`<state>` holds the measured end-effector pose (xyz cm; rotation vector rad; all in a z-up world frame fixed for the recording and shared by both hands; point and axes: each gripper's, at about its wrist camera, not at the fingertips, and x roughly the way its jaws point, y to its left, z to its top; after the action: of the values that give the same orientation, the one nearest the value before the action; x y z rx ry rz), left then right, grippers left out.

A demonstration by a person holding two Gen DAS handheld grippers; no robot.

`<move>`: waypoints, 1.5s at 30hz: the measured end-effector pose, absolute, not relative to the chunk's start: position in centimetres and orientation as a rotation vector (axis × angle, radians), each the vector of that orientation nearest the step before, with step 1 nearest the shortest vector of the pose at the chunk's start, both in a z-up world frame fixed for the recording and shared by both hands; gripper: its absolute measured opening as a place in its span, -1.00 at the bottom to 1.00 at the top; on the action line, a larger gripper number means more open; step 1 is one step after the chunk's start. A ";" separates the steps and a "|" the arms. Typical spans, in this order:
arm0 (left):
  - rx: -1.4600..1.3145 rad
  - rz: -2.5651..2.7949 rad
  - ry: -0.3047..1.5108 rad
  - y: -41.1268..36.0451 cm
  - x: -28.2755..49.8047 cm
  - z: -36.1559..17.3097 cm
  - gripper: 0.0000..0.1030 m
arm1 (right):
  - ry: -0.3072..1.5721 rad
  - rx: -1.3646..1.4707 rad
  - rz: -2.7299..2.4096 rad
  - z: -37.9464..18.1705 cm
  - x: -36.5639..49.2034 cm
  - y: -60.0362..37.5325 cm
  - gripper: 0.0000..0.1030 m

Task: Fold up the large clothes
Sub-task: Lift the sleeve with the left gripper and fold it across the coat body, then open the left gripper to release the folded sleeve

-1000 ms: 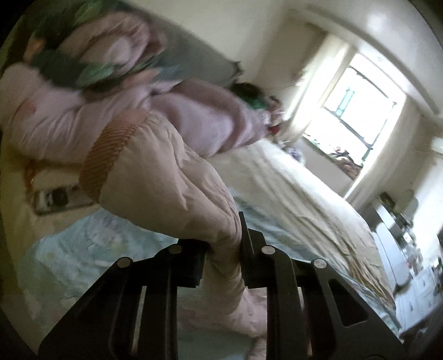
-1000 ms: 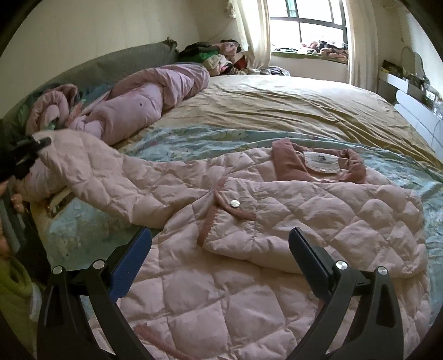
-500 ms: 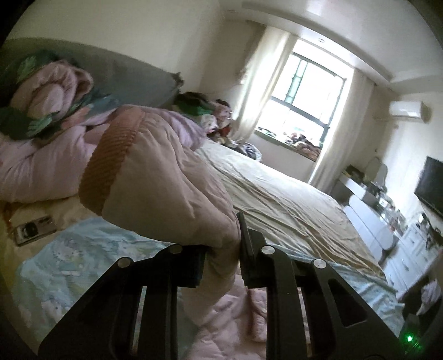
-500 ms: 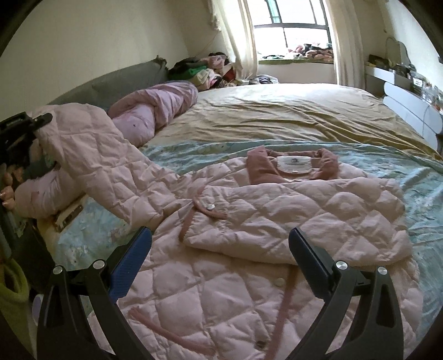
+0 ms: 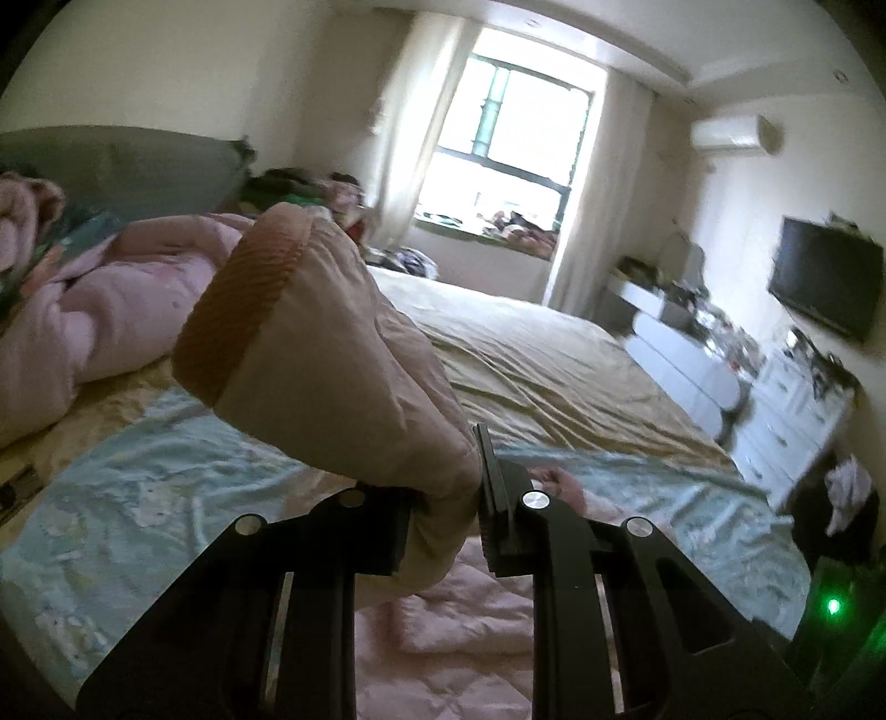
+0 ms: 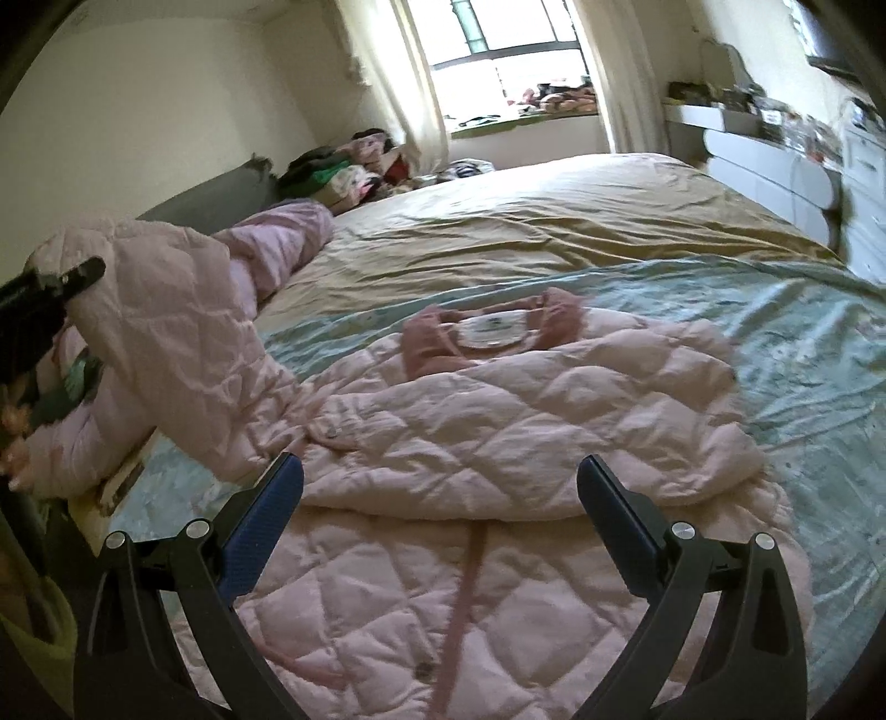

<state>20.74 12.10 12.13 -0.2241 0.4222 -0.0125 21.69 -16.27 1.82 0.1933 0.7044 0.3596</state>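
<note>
On blue bedsheet (image 6: 803, 354) lies your pink quilted jacket (image 6: 498, 421): puffy, soft, light. Left gripper (image 5: 446, 520) clamps lifted sleeve (image 5: 332, 354) below ribbed cuff (image 5: 243, 310); right gripper (image 6: 440, 487) gapes wide, empty. Pinch seams, not slick padding.

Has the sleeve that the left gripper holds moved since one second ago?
Yes. In the right wrist view, the sleeve has risen off the blue sheet, held in the left gripper.

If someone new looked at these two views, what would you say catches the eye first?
Probably the pink quilted coat spread over the bed, collar toward the window. Next, its sleeve lifted off the bed, pinched in the left gripper, while the right gripper hovers open above the coat.
</note>
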 end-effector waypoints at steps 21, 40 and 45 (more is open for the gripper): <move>0.036 -0.234 0.720 -1.2 24.5 -0.3 -0.76 | 0.696 0.380 0.115 -0.2 22.7 -29.0 0.91; 0.483 -0.311 0.819 -8.7 21.9 -8.3 -0.42 | 0.766 0.470 0.154 -2.2 24.1 -30.0 0.91; 0.453 -0.357 0.865 -8.2 20.6 -8.0 0.29 | 0.796 0.483 0.193 -2.6 24.7 -29.0 0.91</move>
<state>20.58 -8.20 -8.01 0.4534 0.8653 -0.3569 24.68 -29.03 -2.59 0.4825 0.7962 0.1934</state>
